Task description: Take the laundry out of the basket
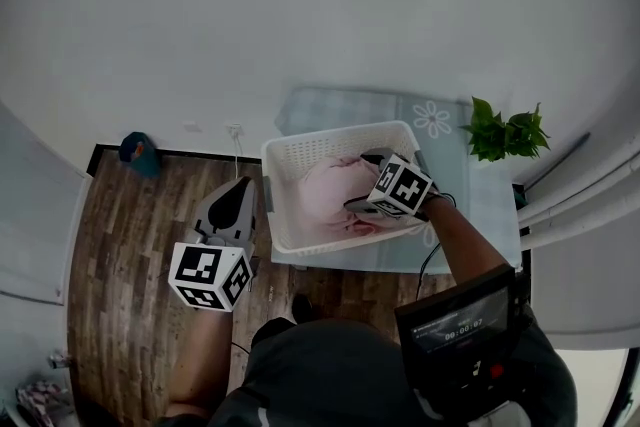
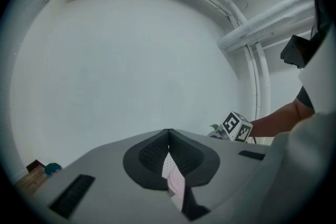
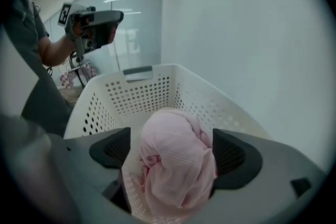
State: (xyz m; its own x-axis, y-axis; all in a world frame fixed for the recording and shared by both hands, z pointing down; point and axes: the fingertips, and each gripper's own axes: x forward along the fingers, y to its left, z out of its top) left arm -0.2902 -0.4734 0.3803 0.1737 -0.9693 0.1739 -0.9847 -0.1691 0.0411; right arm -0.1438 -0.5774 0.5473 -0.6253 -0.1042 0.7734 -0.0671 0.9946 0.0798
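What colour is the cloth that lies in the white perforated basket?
Pale pink; the right gripper view shows the crumpled cloth best.

Showing soft, even, dim light in all three views, casting no hard shadows. Glowing brightest at the glass panel (image 3: 137, 23) in the upper left of the right gripper view, catching strip lights near its top. Bending straight lines hard toward the edges and fading to black at every corner. Keeping the pink laundry (image 3: 176, 165) sharp at lower centre, blurring the grey foreground beneath. Sinking the cloth strip (image 2: 176, 183) at lower centre of the left gripper view into shade. Rendering the wall (image 2: 131, 71) flat grey and the floor (image 1: 130, 245) at the head view's left dark, slightly soft.
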